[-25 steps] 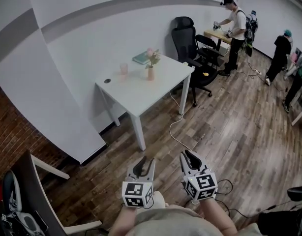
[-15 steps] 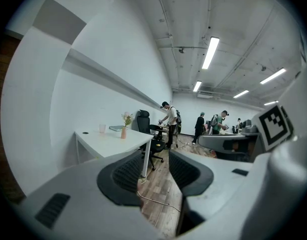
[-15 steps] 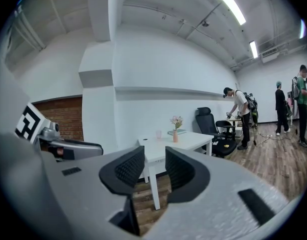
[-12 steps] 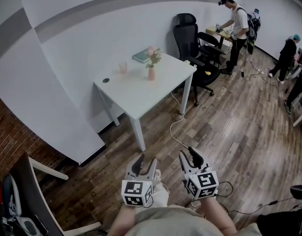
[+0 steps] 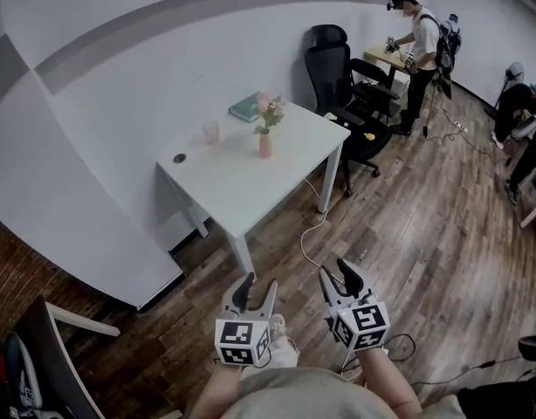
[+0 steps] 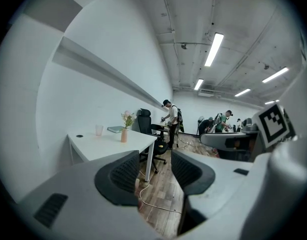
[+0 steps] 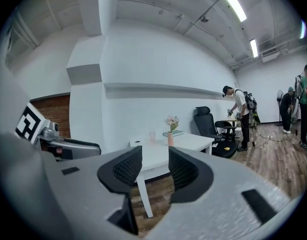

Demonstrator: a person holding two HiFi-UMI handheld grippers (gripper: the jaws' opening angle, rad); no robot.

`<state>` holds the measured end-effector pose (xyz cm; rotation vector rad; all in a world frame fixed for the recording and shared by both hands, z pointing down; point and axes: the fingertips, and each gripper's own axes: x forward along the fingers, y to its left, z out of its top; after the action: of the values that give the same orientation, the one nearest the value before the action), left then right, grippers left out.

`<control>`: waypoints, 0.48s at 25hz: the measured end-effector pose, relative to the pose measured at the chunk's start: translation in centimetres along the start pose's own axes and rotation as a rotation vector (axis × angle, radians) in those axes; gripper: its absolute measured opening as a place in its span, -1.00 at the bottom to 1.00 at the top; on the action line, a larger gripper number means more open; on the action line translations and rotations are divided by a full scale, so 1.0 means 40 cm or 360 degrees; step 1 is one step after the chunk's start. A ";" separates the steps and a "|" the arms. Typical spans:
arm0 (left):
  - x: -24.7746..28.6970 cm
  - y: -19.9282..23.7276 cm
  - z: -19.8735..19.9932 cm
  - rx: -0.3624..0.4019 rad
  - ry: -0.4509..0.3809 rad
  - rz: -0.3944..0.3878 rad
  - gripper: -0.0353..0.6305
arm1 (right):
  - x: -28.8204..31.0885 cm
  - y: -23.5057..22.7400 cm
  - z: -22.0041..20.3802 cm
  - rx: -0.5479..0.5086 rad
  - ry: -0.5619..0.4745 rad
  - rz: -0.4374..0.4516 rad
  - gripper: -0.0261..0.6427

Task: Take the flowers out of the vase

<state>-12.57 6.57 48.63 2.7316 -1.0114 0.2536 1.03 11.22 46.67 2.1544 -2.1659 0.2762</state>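
Note:
A small pink vase (image 5: 265,145) with pale pink flowers (image 5: 268,110) stands on a white table (image 5: 242,186), well ahead of me. The vase (image 6: 124,135) and flowers (image 6: 126,118) show small in the left gripper view, and the vase (image 7: 170,139) with flowers (image 7: 171,122) in the right gripper view. My left gripper (image 5: 256,289) and right gripper (image 5: 340,276) are held side by side over the wooden floor, short of the table. Their jaws have just been opening; both stand open with nothing between them.
On the table are a clear cup (image 5: 210,131), a green book (image 5: 248,106) and a dark round grommet (image 5: 179,158). A black office chair (image 5: 347,94) stands at the table's right end. A white cable (image 5: 312,234) lies on the floor. People work at the far right.
Both grippers' jaws have spread apart. I have moved forward, so the table and vase appear closer and lower in the head view.

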 end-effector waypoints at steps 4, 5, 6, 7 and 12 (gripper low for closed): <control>0.075 0.054 0.041 -0.0003 -0.0010 -0.0005 -0.33 | 0.086 -0.023 0.029 -0.0015 0.0004 -0.0005 -0.44; 0.094 0.068 0.049 -0.0004 -0.0012 -0.0006 -0.33 | 0.107 -0.027 0.034 -0.0018 0.0005 -0.0006 -0.44; 0.113 0.081 0.057 -0.0005 -0.0013 -0.0009 -0.33 | 0.128 -0.032 0.040 -0.0022 0.0007 -0.0007 -0.44; 0.132 0.094 0.065 -0.0006 -0.0012 -0.0013 -0.33 | 0.148 -0.037 0.045 -0.0025 0.0011 -0.0010 -0.44; 0.218 0.148 0.101 -0.0004 -0.0012 -0.0037 -0.33 | 0.244 -0.063 0.076 -0.0040 0.0012 -0.0028 -0.44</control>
<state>-9.61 -4.28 47.65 2.7425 -0.9803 0.2377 3.65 1.07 45.61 2.1545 -2.1337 0.2540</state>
